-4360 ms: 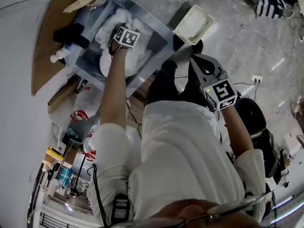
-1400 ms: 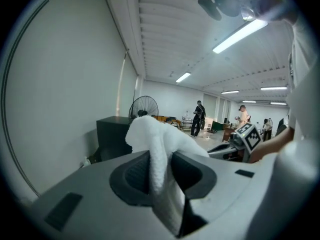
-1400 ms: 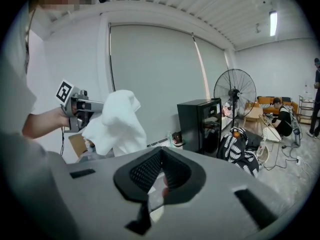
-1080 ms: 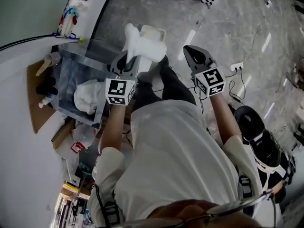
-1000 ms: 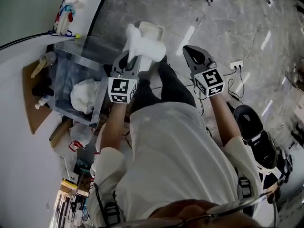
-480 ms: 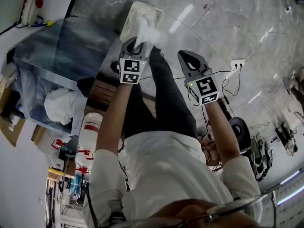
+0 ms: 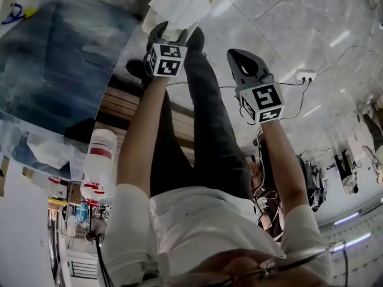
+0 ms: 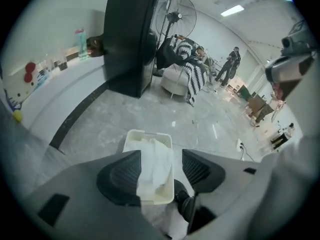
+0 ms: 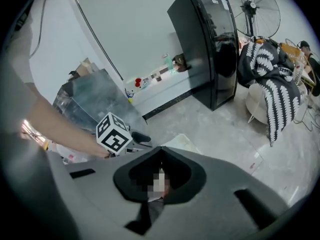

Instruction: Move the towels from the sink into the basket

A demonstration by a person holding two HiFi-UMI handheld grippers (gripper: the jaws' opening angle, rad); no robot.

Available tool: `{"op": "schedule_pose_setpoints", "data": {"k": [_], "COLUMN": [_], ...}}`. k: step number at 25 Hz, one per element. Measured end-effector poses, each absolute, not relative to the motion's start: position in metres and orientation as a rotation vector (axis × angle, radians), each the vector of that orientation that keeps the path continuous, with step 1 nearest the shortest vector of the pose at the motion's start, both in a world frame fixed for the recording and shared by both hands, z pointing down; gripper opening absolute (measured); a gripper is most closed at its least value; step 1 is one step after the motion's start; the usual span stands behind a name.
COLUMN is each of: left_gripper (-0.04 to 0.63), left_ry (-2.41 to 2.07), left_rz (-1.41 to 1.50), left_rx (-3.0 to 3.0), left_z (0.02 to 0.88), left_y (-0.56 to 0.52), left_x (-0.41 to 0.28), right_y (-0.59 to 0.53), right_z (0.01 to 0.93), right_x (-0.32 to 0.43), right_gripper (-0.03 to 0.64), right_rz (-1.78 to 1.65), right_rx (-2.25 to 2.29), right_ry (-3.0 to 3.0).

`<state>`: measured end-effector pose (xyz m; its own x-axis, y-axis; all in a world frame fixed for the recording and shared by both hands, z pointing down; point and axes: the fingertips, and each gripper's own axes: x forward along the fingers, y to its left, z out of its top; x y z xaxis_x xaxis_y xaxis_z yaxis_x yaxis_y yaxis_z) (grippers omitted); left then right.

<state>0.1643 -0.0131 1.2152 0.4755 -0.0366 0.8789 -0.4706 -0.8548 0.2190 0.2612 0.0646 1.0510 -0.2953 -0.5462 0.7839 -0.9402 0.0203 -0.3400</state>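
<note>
"While my left gripper [image 8: 161, 156] hangs over the basket [image 8: 134, 134], which step would you say I am on?"

"The drop, by the look of it. Where is the towel?"

"The towel [image 8: 152, 169] is between the jaws, which have just been opening. It lies against one ribbed pad only and the other pad stands clear, so I am not pinching it. At the middle of the left gripper view it lines up with the basket on the floor; I cannot tell whether its end already rests inside. In the head view the same towel [image 7: 179, 5] shows at the top centre."

"And your other hand?"

"My right gripper [image 9: 161, 150] has its jaws together with nothing in them. It sits just right of centre in the head view [image 7: 236, 54], beside the left one, and takes no part."

"So what does the next move call for?"

"I judge the cloth may cling to that pad, so wider jaws or a small shake, kept inside the rim, until it falls free. After that, the sink [image 7: 60, 70] at the upper left of the head view. A white heap [image 7: 48, 151] at the left edge looks like another towel, though I am not sure."
</note>
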Motion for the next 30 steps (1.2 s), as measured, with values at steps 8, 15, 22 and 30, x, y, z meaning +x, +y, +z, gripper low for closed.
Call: {"op": "schedule_pose_setpoints", "data": {"k": [8,15,22,30], "left_gripper": [0.256,0.133,0.055,0.031], "left_ry": [-0.436,-0.542,-0.591,-0.654], "left_rz": [1.266,1.112,0.987,0.795], "left_rx": [2.295,2.305,2.404,2.49], "left_z": [1.169,1.039,0.876,0.708], "left_y": [-0.003,-0.028,-0.043,-0.063], "left_x": [0.138,0.126,0.113,0.067], "right_y": [0.05,0.027,0.008,-0.008], "right_z": [1.027,0.927,0.788,0.658], "right_x": [0.252,0.23,0.209,0.178], "right_gripper": [-0.005,-0.005,-0.005,-0.005], "right_rz": [1.149,1.044,0.956,0.811], "right_rx": [1.504,1.533,1.567,1.579], "right_ry": [-1.879,-1.919,-1.983,-2.105]}}
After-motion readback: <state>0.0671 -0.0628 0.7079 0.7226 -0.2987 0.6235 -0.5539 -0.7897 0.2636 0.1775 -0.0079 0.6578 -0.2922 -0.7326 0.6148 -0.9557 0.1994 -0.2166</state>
